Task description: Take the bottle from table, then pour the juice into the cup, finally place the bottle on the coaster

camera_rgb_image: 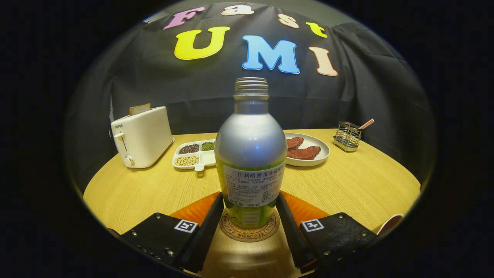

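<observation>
We read this as the last step. The bottle stands upright on the coaster, near the surface's near edge, so placing looks done or nearly so. We can't tell if juice was poured. A curved rim at the near right edge may be the cup; we can't tell, and its inside is hidden. The bottle's threaded neck is bare, no cap on it.

Left to right along the far half of the surface: toaster with a slice of bread sticking out near the far left edge, a divided tray of beans beside it, a plate with dark red slices behind the bottle on the right, a wire holder toward the far right edge.

Claw: fingers part-open, flanking the bottle's lower body one per side. Both sit right against the label zone, but we can't tell whether they press or just touch. So clamped versus just released: can't call it.

Left to do, as we judge it: spread the fingers fully and back straight off without nudging the bottle off the coaster.
</observation>
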### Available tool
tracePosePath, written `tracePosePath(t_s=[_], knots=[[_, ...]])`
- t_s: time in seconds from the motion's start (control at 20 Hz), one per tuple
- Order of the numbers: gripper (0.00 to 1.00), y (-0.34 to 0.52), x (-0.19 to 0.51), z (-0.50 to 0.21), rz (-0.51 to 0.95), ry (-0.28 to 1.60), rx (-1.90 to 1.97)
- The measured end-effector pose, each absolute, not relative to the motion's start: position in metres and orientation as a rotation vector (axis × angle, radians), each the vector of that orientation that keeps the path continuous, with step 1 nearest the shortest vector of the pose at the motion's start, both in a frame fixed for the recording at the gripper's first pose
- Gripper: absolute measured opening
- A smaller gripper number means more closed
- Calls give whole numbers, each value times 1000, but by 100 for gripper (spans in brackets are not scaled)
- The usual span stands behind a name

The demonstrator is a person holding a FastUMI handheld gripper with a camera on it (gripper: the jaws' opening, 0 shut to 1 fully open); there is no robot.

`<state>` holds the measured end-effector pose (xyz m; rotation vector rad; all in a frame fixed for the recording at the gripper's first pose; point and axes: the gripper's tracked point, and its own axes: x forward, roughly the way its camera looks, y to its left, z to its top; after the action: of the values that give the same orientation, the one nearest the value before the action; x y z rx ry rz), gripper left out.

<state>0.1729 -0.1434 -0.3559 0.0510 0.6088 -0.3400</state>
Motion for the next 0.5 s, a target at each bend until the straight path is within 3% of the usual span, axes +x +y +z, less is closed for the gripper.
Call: tracePosePath(t_s=[0.25,0.35,0.5], knots=[[83,-140,168,-355,-311,616,34],[98,-139,164,-345,-304,604,36],[97,-134,162,-333,-293,581,56]])
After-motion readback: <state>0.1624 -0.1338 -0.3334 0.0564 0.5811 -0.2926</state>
